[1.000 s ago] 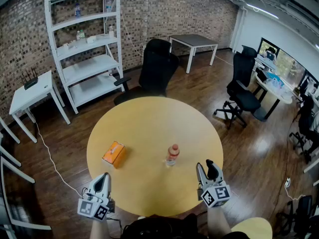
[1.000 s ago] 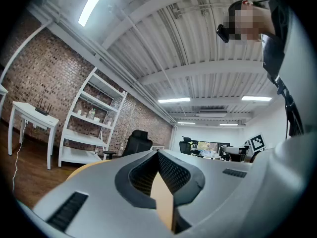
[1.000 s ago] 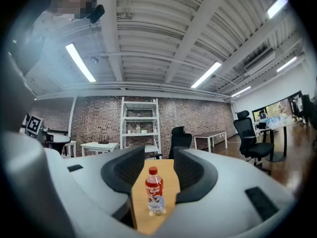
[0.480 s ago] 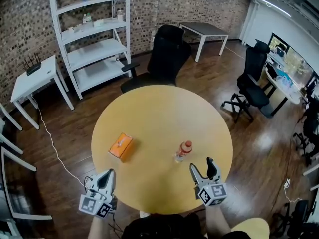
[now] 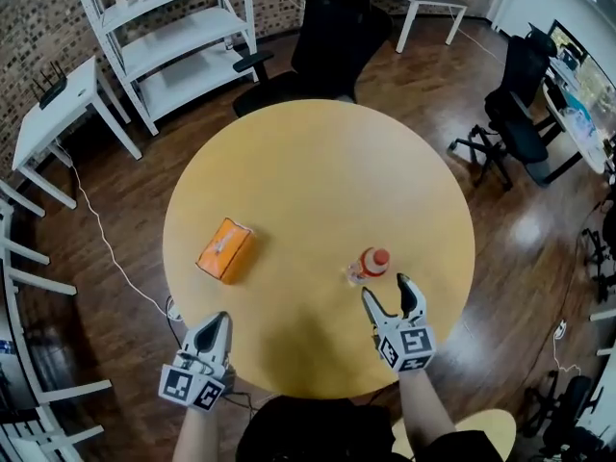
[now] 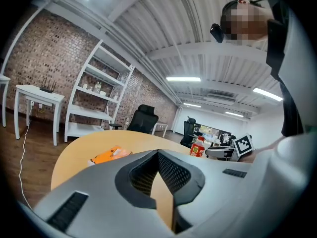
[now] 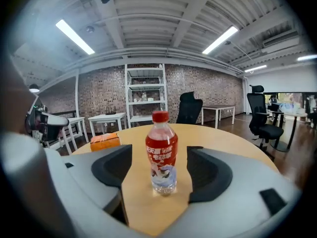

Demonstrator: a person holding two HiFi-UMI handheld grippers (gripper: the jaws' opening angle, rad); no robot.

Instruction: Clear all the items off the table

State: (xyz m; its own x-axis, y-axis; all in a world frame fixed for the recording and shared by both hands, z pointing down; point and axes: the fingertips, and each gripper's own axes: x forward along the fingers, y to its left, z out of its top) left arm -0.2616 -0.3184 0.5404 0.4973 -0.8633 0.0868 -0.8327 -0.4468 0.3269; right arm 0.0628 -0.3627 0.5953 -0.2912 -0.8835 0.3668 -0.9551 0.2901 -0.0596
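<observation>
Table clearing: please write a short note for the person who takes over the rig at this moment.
Left claw: shut, empty, by the table's near edge.
Right claw: open, empty, aimed at the bottle, which stands upright just ahead of it, untouched.
Orange box: lying on the table, on the left side.
Done: nothing is off the table yet.
Left: remove the bottle, then the orange box.
</observation>
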